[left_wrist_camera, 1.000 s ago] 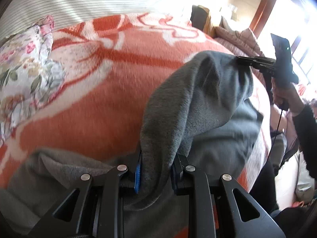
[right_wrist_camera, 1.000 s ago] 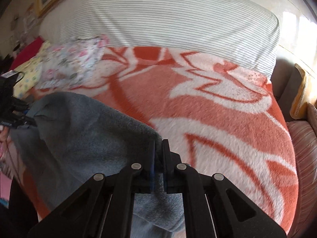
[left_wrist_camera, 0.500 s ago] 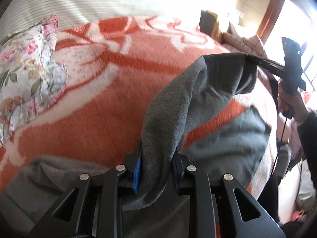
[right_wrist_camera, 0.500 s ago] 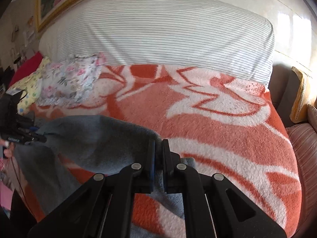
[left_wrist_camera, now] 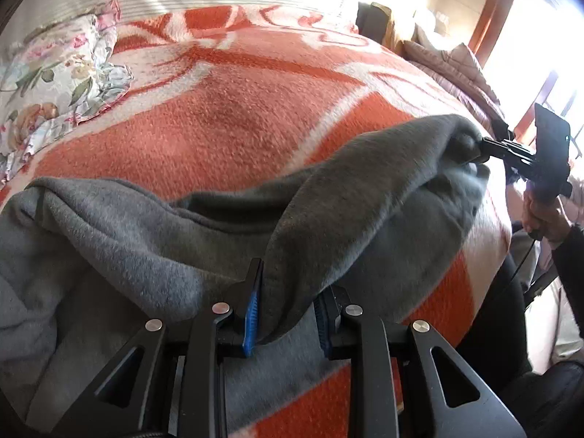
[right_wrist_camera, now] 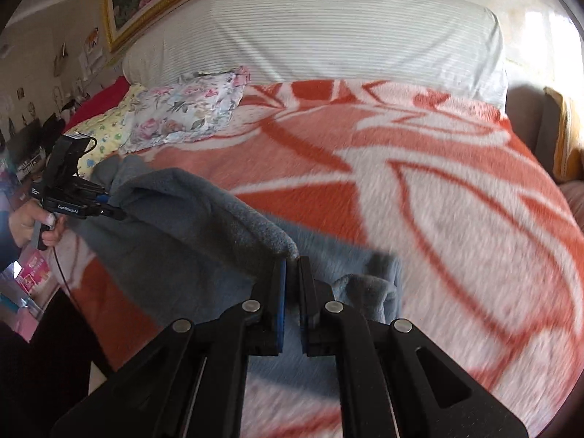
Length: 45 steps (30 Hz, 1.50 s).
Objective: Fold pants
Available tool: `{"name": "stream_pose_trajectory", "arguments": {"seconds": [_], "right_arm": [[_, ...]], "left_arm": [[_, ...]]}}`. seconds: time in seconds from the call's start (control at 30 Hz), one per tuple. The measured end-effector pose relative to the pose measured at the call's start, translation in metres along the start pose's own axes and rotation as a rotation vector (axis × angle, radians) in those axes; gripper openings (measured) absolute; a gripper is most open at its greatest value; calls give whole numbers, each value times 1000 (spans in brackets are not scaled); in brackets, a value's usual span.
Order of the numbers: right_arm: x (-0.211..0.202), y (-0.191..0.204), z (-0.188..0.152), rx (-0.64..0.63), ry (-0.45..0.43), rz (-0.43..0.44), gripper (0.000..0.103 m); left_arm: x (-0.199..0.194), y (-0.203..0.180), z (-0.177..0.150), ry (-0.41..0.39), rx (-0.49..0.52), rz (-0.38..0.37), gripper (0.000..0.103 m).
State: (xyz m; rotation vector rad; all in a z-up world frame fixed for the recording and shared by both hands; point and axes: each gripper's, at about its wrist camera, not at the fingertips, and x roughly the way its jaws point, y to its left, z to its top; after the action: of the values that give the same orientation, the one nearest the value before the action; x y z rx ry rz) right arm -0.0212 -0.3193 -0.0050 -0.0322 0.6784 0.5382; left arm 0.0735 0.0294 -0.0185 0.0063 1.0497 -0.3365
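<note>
Compared with a second ago, the lifted fold of the grey fleece pants (left_wrist_camera: 357,197) hangs lower and lies flatter over the layer beneath on the orange-and-white patterned blanket (left_wrist_camera: 226,116) of the bed. The left claw (left_wrist_camera: 288,303) pinches one end of the fold, the right claw (right_wrist_camera: 292,284) the other, each pressed onto the fabric. The fold's long axis runs between the two claws, along the near bed edge. Open blanket stretches toward the floral pillow (right_wrist_camera: 186,109) and striped white bolster (right_wrist_camera: 328,33).
</note>
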Motion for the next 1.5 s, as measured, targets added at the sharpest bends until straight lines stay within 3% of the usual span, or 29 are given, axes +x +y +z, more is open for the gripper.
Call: {"name": "stream_pose_trajectory", "arguments": {"seconds": [0.2, 0.33, 0.4, 0.47, 0.6, 0.67, 0.87, 1.17, 1.3, 1.5], "right_arm": [[-13, -1, -17, 28, 17, -15, 7], [-4, -12, -27, 115, 90, 47, 7], [1, -9, -31, 126, 126, 37, 8], [1, 0, -31, 121, 148, 23, 14], [-9, 23, -21, 95, 115, 13, 46], [-12, 38, -14, 77, 85, 43, 47], [7, 97, 11, 19, 62, 154, 47], [75, 196, 29, -59, 119, 318, 48], [94, 233, 36, -96, 135, 372, 49], [118, 274, 51, -152, 153, 387, 57]], "left_arm": [[-13, -9, -21, -18, 31, 13, 27], [-3, -9, -37, 8, 4, -1, 33], [-3, -8, -43, 7, -24, -11, 36], [-8, -6, -46, -13, -50, -28, 43], [-24, 3, -52, -59, -134, -79, 61], [-34, 9, -57, -84, -169, -79, 65], [-65, 45, -76, -153, -302, -28, 72], [-118, 143, -119, -254, -588, 84, 79], [-138, 179, -122, -291, -647, 150, 81], [-152, 225, -105, -304, -693, 235, 84]]}}
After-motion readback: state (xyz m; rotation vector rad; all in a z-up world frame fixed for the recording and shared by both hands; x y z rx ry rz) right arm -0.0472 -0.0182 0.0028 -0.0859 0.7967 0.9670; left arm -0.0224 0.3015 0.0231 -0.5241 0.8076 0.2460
